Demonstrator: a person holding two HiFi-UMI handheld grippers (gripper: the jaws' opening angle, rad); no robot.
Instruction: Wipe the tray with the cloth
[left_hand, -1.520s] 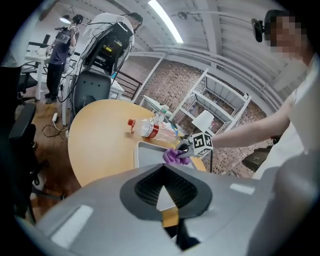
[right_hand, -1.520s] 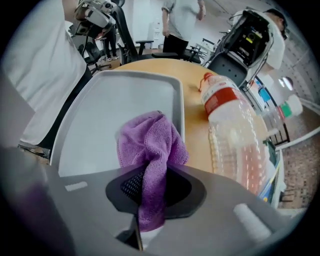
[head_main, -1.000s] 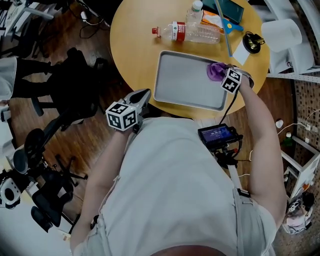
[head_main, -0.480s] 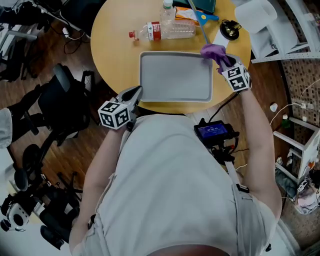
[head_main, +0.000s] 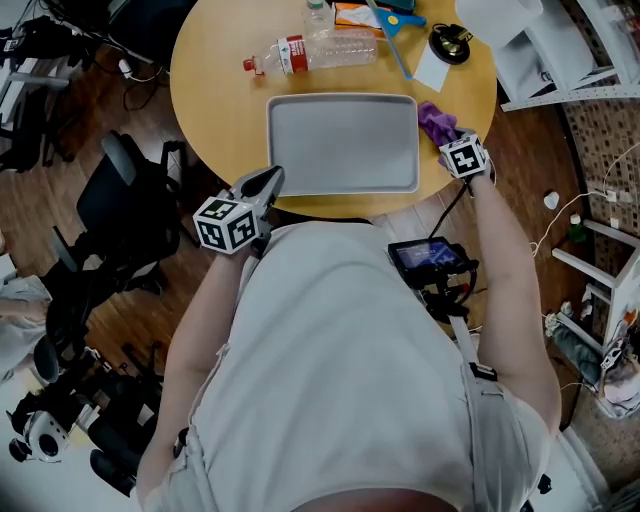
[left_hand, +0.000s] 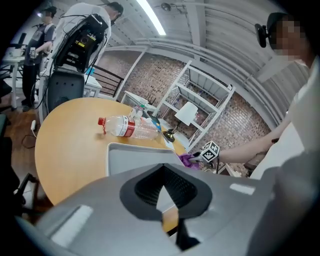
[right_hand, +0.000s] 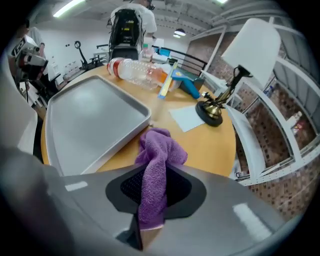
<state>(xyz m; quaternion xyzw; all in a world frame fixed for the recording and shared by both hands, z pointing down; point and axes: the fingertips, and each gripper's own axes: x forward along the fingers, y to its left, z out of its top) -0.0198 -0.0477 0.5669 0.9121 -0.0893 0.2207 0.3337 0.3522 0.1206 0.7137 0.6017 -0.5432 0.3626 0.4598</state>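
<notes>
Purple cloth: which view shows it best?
Right gripper view: the cloth is large, centred, clamped by the right gripper. Head view shows a small bunch beside the tray; left gripper view, a distant scrap.

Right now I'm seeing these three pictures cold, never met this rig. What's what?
There is no robot here. A person holds a two-jaw tool in each hand, and the marker cubes are part of the tools. The top-down picture comes from a camera on the person's head. The other two come from cameras riding on each tool, looking along its jaws. On the round wooden table lie a bare grey tray, a plastic bottle on its side, and small items behind it. The right tool is clamped on a purple cloth, beside the tray's right rim. The left tool holds nothing. Its jaws are slightly apart, by the table's near edge.
</notes>
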